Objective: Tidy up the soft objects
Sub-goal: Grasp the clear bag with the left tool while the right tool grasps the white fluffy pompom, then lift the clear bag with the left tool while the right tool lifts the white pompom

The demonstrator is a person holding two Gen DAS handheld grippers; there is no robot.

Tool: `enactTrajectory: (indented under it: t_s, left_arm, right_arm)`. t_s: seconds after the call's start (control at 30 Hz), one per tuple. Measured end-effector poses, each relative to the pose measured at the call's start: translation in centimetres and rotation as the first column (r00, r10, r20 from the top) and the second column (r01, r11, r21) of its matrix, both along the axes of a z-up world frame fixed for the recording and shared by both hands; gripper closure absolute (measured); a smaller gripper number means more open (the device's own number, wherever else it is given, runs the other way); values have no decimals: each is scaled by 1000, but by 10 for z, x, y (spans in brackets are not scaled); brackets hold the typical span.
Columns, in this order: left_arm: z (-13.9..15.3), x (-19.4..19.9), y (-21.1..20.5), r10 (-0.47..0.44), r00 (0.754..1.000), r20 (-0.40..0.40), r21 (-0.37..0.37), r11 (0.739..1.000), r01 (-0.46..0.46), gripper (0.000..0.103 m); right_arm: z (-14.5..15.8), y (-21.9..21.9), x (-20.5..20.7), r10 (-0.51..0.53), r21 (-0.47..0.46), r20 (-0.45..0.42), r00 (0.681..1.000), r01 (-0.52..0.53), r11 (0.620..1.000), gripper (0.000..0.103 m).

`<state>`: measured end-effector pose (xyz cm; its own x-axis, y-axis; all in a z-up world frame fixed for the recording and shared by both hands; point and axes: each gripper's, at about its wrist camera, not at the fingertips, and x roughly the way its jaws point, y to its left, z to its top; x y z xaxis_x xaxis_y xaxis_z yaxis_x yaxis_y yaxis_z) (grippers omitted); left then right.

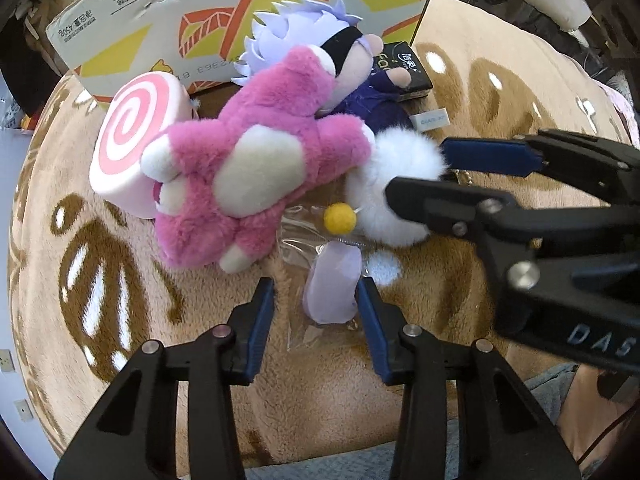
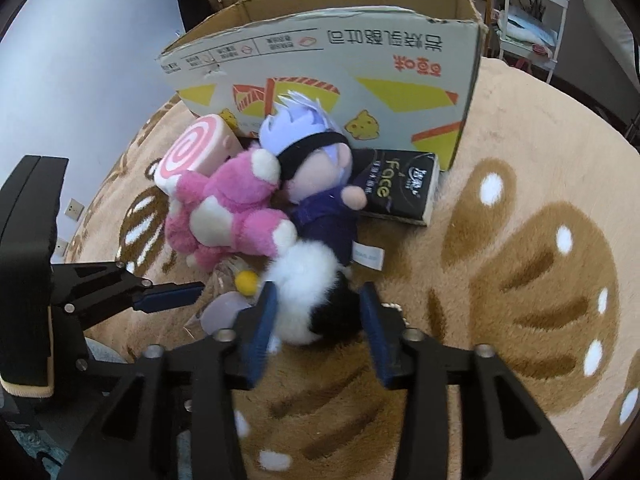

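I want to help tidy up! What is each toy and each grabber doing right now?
left gripper: open, around the lilac pouch.
right gripper: open, around the white fluffy ball.
pink bear: lying on the rug.
spiky-haired doll: lying against the bear.
cardboard box: open on top.

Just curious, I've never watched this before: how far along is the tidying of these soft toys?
Nothing looks put away: the pink bear, blindfolded doll and swirl cushion lie piled on the rug before the cardboard box. The open right gripper straddles the white pompom; the left gripper is open.
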<state>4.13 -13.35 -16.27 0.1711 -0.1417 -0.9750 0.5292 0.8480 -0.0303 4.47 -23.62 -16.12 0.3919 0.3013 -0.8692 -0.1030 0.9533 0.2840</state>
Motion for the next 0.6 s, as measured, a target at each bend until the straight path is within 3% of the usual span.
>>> enactTrajectory:
  t_s: [0.33, 0.43, 0.6]
  left_arm:
    - [-8, 9, 9, 5, 1000, -15, -5, 1000, -5, 59]
    - [-15, 8, -2, -10, 1000, -17, 2, 1000, 10, 52]
    - [-22, 4, -12, -43, 999, 2, 45, 998, 43, 50]
  right_arm:
    - [-26, 9, 12, -31, -29, -55, 998, 29, 999, 49]
    - [-27, 14, 12, -20, -46, -49, 999, 17, 999, 49]
    - [-29, 17, 12, -18, -74, -46, 999, 15, 997, 58]
